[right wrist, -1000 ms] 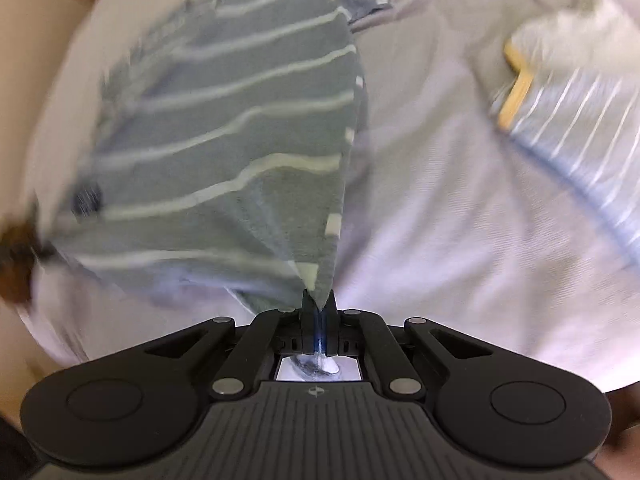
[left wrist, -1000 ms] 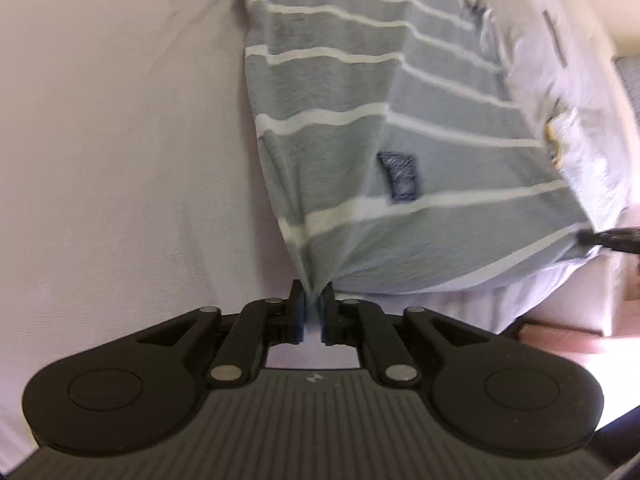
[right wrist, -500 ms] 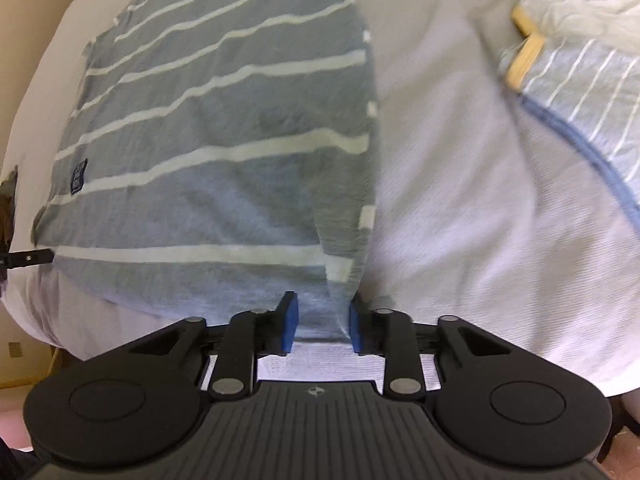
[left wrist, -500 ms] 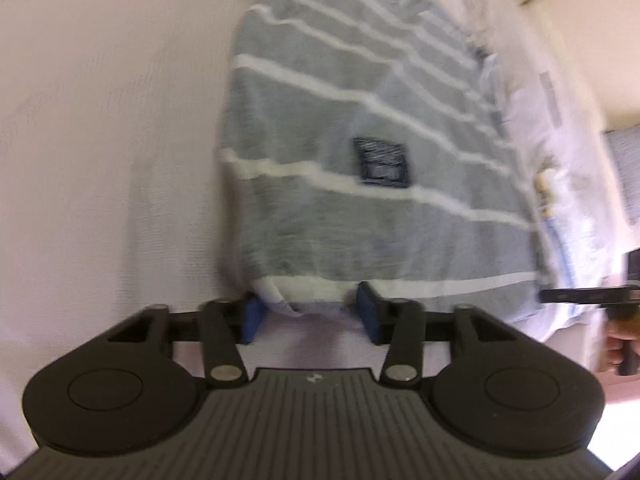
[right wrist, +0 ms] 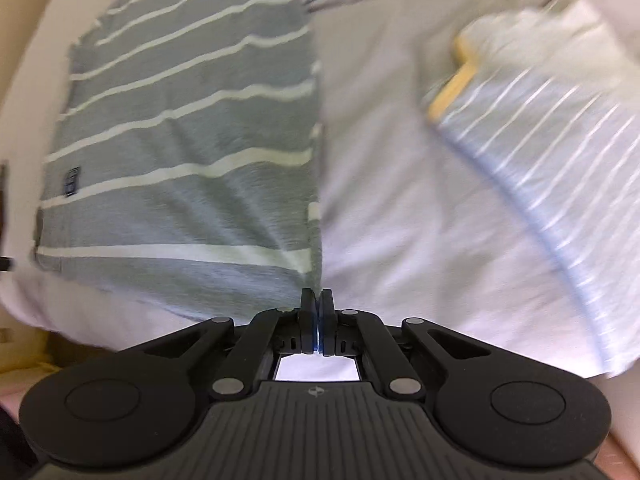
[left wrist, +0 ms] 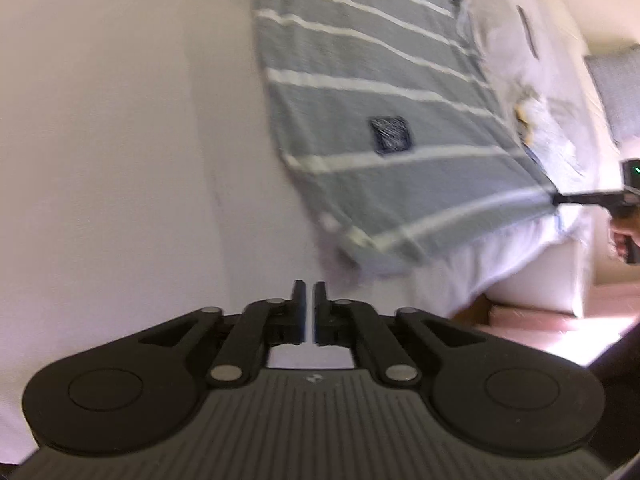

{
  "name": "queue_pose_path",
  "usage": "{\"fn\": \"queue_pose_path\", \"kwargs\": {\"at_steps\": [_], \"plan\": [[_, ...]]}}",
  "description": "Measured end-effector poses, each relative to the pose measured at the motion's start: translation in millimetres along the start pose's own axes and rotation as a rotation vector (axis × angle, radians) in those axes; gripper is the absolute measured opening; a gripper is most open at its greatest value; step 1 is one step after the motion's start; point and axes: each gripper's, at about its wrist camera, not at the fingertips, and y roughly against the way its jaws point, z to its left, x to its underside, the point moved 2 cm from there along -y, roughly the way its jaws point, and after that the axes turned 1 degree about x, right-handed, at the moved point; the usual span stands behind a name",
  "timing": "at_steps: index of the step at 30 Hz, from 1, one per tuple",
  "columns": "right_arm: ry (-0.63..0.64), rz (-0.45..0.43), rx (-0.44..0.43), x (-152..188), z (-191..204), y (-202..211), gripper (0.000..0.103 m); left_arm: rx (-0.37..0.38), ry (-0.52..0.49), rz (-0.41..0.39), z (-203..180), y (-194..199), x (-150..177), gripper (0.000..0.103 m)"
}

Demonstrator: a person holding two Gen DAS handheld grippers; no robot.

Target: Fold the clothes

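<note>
Two tools are in our hands over a bed (left wrist: 100,160) with a pale cover. On our left, the left tool (left wrist: 307,288) hangs just off the near corner of the grey shirt (left wrist: 372,92); its fingers (left wrist: 298,300) stand almost together with only a thin slit between them, and nothing is caught in that slit. The cloth's corner lies a little ahead and to the right of the tips, apart from them.

The shirt, grey with thin white stripes, lies spread flat on the bed, its hem toward us and running along the bed's near edge. A small dark patch (left wrist: 390,135) sits on it near the hem. In the left view the far corner of the hem is drawn out to a point where the right tool's tips meet it, and part of our hand (left wrist: 622,236) shows at the picture's edge.

From the right view, the right tool (right wrist: 316,300) has its fingers pressed together on the shirt's (right wrist: 180,140) near right corner; the cloth's side edge runs straight up from the tips and looks pulled taut. The patch (right wrist: 71,181) shows at the far left of the hem.

Further right on the bed (right wrist: 400,200), well apart from the shirt, lies a blurred second garment (right wrist: 552,152), pale blue with fine white stripes and a yellow band at its top.
</note>
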Motion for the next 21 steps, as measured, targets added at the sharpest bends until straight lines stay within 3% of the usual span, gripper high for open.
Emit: {"fn": "queue_pose_path", "kwargs": {"at_steps": [2, 7, 10, 13, 17, 21], "plan": [[-0.002, -0.008, 0.030, -4.7, 2.6, -4.0, 0.000, -0.010, 0.016, -0.032, -2.3, -10.5, 4.5, 0.048], [0.033, 0.038, -0.010, -0.3, 21.1, -35.2, 0.001, 0.047, -0.026, -0.056, -29.9, -53.4, 25.0, 0.051], [0.020, 0.053, -0.033, 5.6, 26.3, -46.5, 0.001, 0.035, -0.073, -0.135, -49.2, -75.8, 30.6, 0.043], [-0.009, 0.045, -0.072, 11.1, 25.1, -50.3, 0.002, 0.055, -0.109, -0.133, -65.6, -86.2, 23.8, 0.003], [-0.027, 0.023, -0.118, 1.1, 19.1, -35.5, 0.001, 0.167, -0.019, -0.069, -55.8, -53.9, 3.9, 0.003], [-0.034, -0.015, -0.093, -26.1, 6.5, 4.6, 0.001, 0.287, 0.099, 0.004, -39.3, -14.7, -16.8, 0.003]]}}
